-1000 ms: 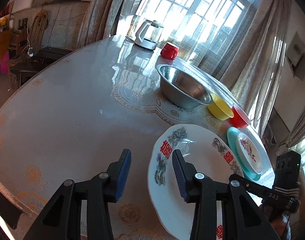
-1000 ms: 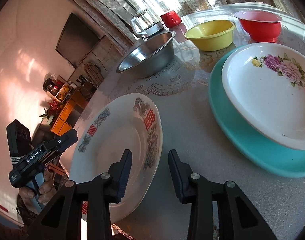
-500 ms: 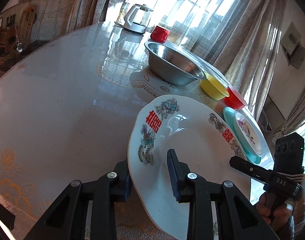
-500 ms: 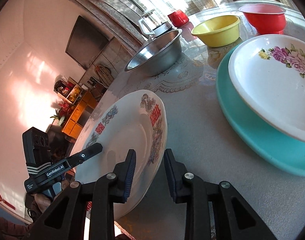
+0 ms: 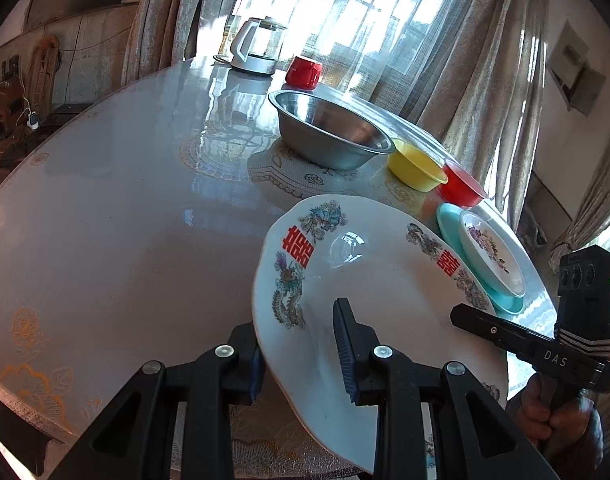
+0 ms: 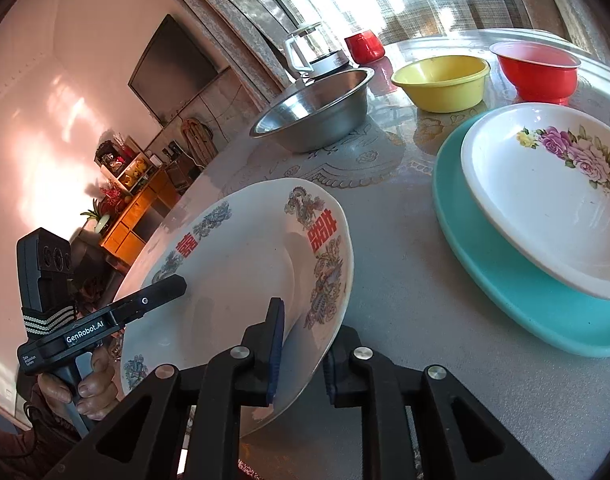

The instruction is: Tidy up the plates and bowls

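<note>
A large white plate [image 5: 377, 280] [image 6: 233, 272] with red characters and dragon prints lies near the table's front edge. My left gripper [image 5: 299, 340] is shut on its left rim, one finger under and one on top. My right gripper [image 6: 305, 332] has the opposite rim between its jaws, which are closing with the pads against it. Each view shows the other gripper's finger over the plate. A teal plate [image 6: 505, 280] carries a white flowered plate [image 6: 545, 192] to the right. Behind stand a steel bowl [image 5: 329, 128], a yellow bowl [image 5: 415, 164] and a red bowl [image 5: 461, 188].
A glass kettle [image 5: 257, 46] and a red cup [image 5: 303, 72] stand at the far edge by the curtained window. The round table [image 5: 105, 200] has a glossy bare stretch on the left. A person's hands hold both gripper handles near the table's front edge.
Both grippers went from open beside the plate's rims to closed on them. The left gripper moved forward and in over the left rim. The plate's rims have tipped up a little.
</note>
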